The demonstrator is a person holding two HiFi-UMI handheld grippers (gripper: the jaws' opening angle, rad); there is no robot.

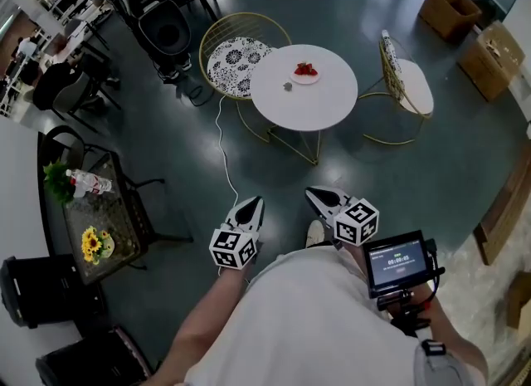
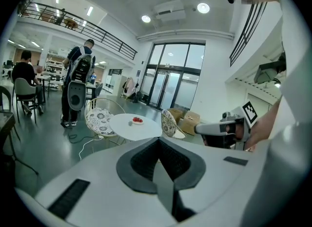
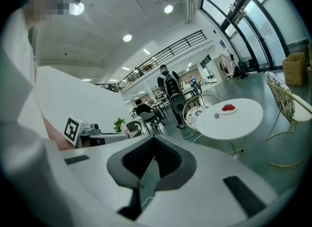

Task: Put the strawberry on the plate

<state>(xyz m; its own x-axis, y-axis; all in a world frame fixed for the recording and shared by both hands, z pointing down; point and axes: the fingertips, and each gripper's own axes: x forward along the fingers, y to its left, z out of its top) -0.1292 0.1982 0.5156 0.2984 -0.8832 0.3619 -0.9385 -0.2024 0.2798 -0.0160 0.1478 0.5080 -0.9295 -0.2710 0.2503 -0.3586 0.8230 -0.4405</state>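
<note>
A round white table (image 1: 304, 102) stands a few steps ahead of me. On it sits a small plate (image 1: 305, 76) holding red strawberries (image 1: 305, 69), with a small grey object (image 1: 288, 86) beside it. Both grippers are held low near the person's body, far from the table. The left gripper (image 1: 251, 203) is shut and empty. The right gripper (image 1: 315, 196) is also shut with nothing between its jaws. In the left gripper view the strawberries (image 2: 137, 120) show on the distant table (image 2: 134, 127). The right gripper view shows the strawberries (image 3: 228, 107) on the plate too.
A gold chair with a patterned cushion (image 1: 235, 61) and a white-seated chair (image 1: 408, 84) flank the table. A white cable (image 1: 222, 148) runs across the floor. Cardboard boxes (image 1: 452, 11) stand at the back right. A dark side table with flowers (image 1: 93, 239) is on the left. A person with a backpack (image 2: 78, 82) stands beyond.
</note>
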